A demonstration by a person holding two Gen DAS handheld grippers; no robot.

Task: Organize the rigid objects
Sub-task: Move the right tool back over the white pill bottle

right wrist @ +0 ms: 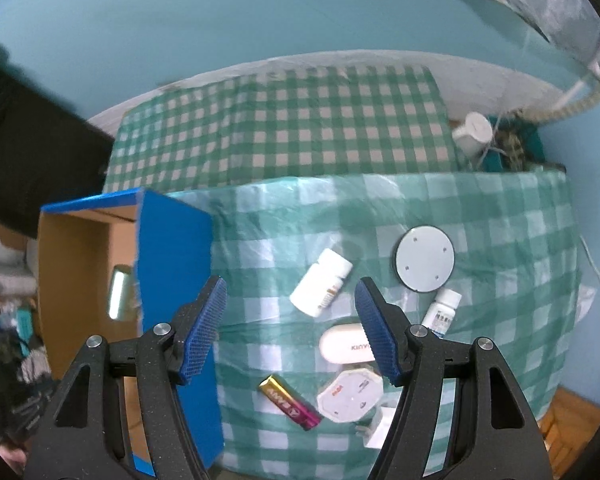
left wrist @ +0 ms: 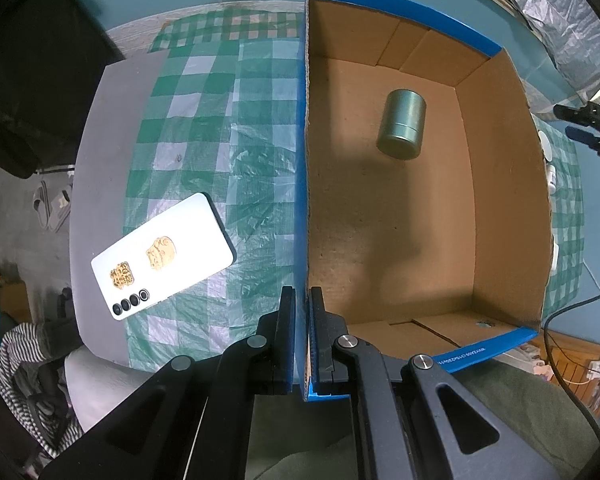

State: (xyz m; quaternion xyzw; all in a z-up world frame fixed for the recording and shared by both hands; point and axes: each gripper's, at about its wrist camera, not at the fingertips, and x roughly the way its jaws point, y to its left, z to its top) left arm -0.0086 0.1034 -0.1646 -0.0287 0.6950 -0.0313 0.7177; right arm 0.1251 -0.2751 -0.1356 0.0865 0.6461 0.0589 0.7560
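One green tin [left wrist: 402, 124] on its side, long axis running away

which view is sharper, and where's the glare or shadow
Left wrist view is sharper: the phone on the checked cloth is overexposed to near-white, and a broad soft shadow falls across the cardboard box floor below the green tin. Right wrist view is softer, smeared at the left edge, with a bright glint on the tin inside the box; both bend straight edges.

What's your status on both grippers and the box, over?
Left gripper shut on box wall, steadying it. Right gripper open, empty, above white pill bottle. Green tin already boxed. Nothing blocking.
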